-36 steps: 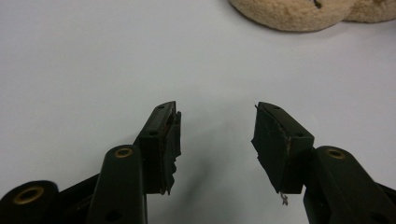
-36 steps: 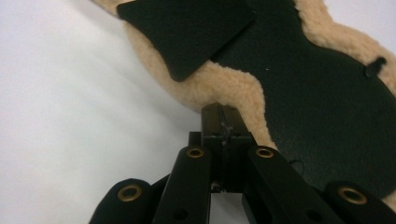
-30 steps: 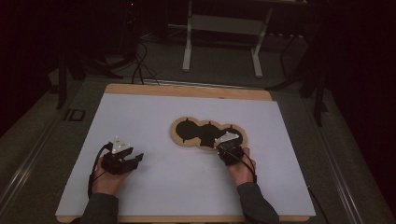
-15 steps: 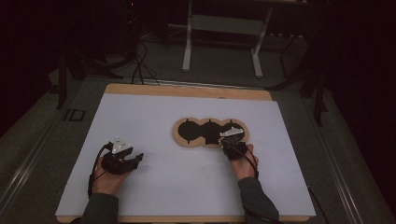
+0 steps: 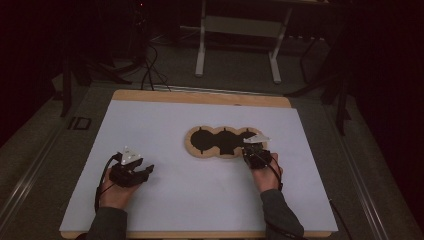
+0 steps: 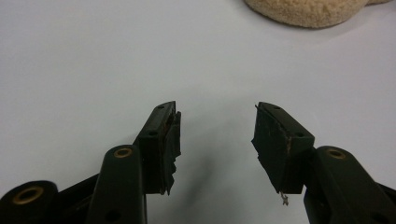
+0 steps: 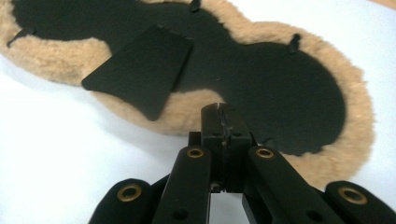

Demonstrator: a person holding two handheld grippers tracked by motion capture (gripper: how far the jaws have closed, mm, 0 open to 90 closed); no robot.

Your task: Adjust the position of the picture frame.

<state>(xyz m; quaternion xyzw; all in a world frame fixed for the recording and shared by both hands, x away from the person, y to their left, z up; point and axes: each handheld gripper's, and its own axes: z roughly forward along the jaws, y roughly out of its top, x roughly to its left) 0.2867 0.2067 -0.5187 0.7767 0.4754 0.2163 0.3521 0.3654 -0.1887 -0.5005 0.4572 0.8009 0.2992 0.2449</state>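
A tan fleece pad [image 5: 226, 153] with a black three-lobed centre lies flat in the middle of the white table top [image 5: 200, 195]. In the right gripper view the pad [image 7: 289, 42] has a loose black rectangular flap [image 7: 140, 70] lying on it. My right gripper [image 5: 256, 153] [image 7: 219, 111] is at the pad's right end, jaws pressed together with the tips on the fleece rim. My left gripper [image 5: 146, 172] [image 6: 217, 135] rests low over bare white surface to the left, jaws apart with nothing between them. The pad's rim [image 6: 308, 9] shows far ahead of it.
The white sheet covers a wooden board whose far edge [image 5: 200, 97] shows. Beyond the table stand a metal frame [image 5: 240, 35] and cables [image 5: 150, 70] on a dark floor. A hand and sleeve [image 5: 272, 200] hold each gripper from the near edge.
My right gripper has shifted a little to the right, and the pad has slid slightly right with it. The left gripper has stayed in place, open.
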